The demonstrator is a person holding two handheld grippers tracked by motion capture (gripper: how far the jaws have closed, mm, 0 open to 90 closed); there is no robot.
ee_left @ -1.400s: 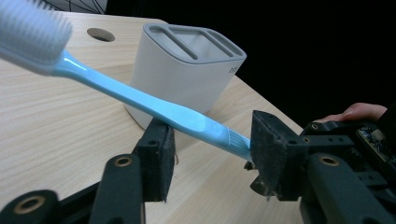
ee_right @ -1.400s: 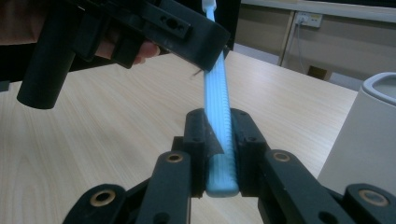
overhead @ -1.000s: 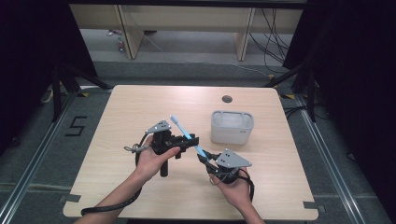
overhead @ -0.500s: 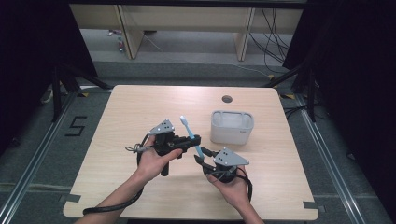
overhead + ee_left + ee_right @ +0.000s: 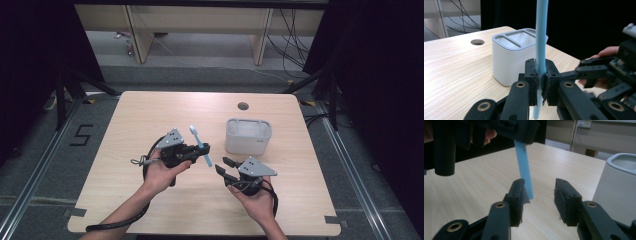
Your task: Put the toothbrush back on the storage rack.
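I was midway through a handover of a light blue toothbrush (image 5: 200, 145), which looked meant for the white slotted holder (image 5: 248, 135). The left gripper (image 5: 540, 82) had its fingers clamped on the brush handle, holding it nearly upright above the desk (image 5: 150, 115), just left of the holder and not touching it. The right gripper (image 5: 539, 195), in front of the holder and just beside the handle's lower end, had its fingers apart, having just been closing a little, with the brush tip next to one finger but not pressed.

As I judged it, the next move called for either closing the right fingers on the lower handle or carrying the brush over the holder and lining its end up with one of the slots in the top.

Around the holder the desk was bare apart from a round cable hole (image 5: 243, 106) behind it. The holder stood well in from the desk's right edge, and there was open wood left of it for swinging the brush.
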